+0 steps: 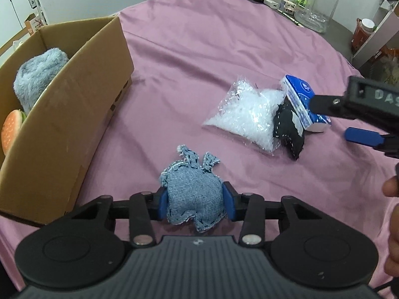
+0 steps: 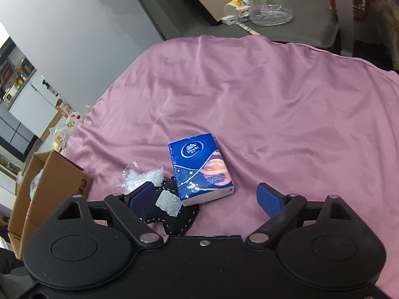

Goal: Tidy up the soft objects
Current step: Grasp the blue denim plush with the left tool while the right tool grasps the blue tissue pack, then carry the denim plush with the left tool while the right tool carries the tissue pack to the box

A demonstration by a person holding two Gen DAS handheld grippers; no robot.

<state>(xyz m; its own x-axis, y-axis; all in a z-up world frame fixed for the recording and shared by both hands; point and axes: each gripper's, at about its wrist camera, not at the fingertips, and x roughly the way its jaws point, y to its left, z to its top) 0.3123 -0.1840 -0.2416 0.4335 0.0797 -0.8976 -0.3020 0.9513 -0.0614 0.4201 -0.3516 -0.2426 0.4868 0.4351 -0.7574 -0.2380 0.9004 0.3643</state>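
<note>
The task looked partly done: a fluffy grey plush (image 1: 41,74) and a burger-shaped cushion (image 1: 11,130) already lay in the cardboard box (image 1: 74,114), left of the left claw (image 1: 194,203). That claw was clenched on a stuffed denim pouch (image 1: 193,194) with frayed edges. Ahead of the released right claw (image 2: 204,199) waited a glossy tissue pack (image 2: 200,169), a black stitched pouch (image 2: 172,214) and a crinkly clear bag (image 1: 245,114) on the pink sheet (image 2: 249,99).

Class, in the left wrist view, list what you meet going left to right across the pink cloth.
cardboard box → denim pouch held in the left gripper → clear bag of white filling → blue tissue pack → right gripper.
</note>
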